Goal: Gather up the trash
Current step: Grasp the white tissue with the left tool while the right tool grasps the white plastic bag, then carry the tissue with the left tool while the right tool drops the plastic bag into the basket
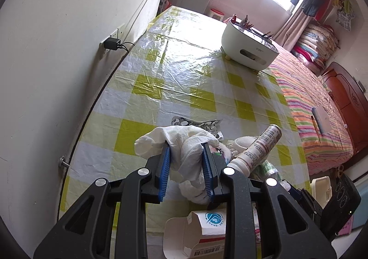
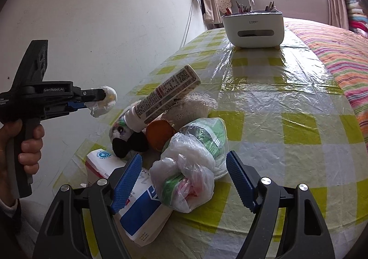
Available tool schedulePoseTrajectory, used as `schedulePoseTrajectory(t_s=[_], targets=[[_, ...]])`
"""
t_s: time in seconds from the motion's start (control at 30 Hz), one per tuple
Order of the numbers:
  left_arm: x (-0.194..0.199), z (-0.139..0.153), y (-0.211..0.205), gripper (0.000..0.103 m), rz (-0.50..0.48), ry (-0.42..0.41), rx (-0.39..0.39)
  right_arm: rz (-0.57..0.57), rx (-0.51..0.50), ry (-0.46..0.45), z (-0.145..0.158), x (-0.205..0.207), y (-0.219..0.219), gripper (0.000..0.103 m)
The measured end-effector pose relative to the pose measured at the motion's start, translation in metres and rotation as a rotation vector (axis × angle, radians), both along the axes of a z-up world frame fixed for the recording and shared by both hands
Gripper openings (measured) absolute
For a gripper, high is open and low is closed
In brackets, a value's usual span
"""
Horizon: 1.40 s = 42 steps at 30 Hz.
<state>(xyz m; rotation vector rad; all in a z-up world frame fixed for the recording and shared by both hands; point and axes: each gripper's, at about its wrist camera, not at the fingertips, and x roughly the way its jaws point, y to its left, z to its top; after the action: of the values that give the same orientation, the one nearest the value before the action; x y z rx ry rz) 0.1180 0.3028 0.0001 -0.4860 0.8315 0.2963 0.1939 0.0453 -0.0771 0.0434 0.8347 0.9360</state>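
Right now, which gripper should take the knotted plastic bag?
Right. The right gripper has open jaws already either side of the knotted plastic bag. The left gripper is occupied, its jaws shut on a crumpled tissue, clear of the table.

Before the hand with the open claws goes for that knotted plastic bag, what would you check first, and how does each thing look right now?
1. Left gripper has firm hold of the white crumpled tissue: ok, pads pinch it and it hangs clear of the table.
2. Right gripper open: ok, jaws stand wide apart.
3. Plastic bag lies between the right gripper's fingers: ok, not yet pinched.
4. Bag free of neighbours: not ok, it leans on the blue-and-white box and the green packet.
5. Tube stable on the pile: cannot tell.
6. A bin for the trash in view: not ok, none shows.
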Motion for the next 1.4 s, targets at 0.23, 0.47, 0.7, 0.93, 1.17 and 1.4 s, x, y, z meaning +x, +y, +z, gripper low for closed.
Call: schedulePoseTrajectory(t_s=[0.23,0.47,0.7,0.93,1.17,1.4], targets=[[0.0,0.013,-0.03,0.025,-0.066,-0.041,-0.001,-0.05,0.054,0.087,-0.007,0.017,-0.006,0.042],[0.004,0.03,-0.062,0.025,-0.114,-0.098,0.009,-0.061,0.091,0.006,0.009,0.002,-0.022,0.04],[0.01,0.046,-0.096,0.025,-0.171,-0.154,0.033,-0.1,0.16,-0.068,0.033,-0.009,-0.058,0.039],[0.014,0.055,-0.13,0.025,-0.233,-0.186,0.084,-0.178,0.221,-0.083,0.042,-0.004,-0.096,0.039],[0.017,0.057,-0.163,0.025,-0.297,-0.199,0.118,-0.246,0.265,-0.105,0.05,-0.006,-0.129,0.039],[0.021,0.059,-0.192,0.025,-0.354,-0.203,0.13,-0.291,0.283,-0.146,0.055,-0.008,-0.155,0.039]])
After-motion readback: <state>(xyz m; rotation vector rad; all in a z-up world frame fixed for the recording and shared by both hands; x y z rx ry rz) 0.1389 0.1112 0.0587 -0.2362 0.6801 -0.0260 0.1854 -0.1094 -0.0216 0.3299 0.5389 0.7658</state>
